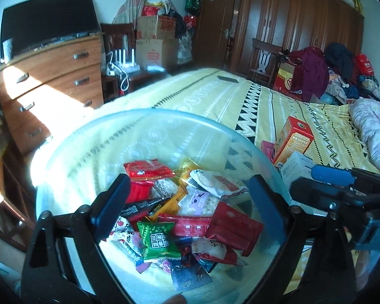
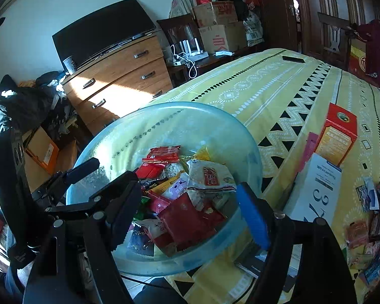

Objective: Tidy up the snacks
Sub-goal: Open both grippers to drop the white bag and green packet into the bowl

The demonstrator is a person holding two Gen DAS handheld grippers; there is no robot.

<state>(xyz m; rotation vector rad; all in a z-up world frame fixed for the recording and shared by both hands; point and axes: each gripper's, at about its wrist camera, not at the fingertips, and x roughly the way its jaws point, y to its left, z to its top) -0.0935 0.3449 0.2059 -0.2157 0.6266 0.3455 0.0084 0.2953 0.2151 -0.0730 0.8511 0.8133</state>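
A clear round bowl (image 1: 71, 141) (image 2: 164, 111) sits on the near corner of the yellow patterned bed. It holds several wrapped snacks, among them a green packet (image 1: 159, 240), red packets (image 1: 233, 228) (image 2: 187, 223) and a white rice cracker packet (image 1: 217, 182) (image 2: 211, 177). My left gripper (image 1: 187, 202) is open and empty, its fingers over the bowl. My right gripper (image 2: 190, 207) is open and empty, also over the bowl. The right gripper shows at the right of the left wrist view (image 1: 329, 174). The left gripper shows at the left of the right wrist view (image 2: 83, 169).
An orange-red carton (image 1: 292, 141) (image 2: 338, 136) and a white box (image 2: 319, 190) lie on the bed (image 1: 215, 93) right of the bowl. More loose snack packets (image 2: 367, 230) lie at the right. A wooden dresser (image 2: 119, 76) stands beyond the bed's corner. A black phone (image 2: 293, 59) lies far up the bed.
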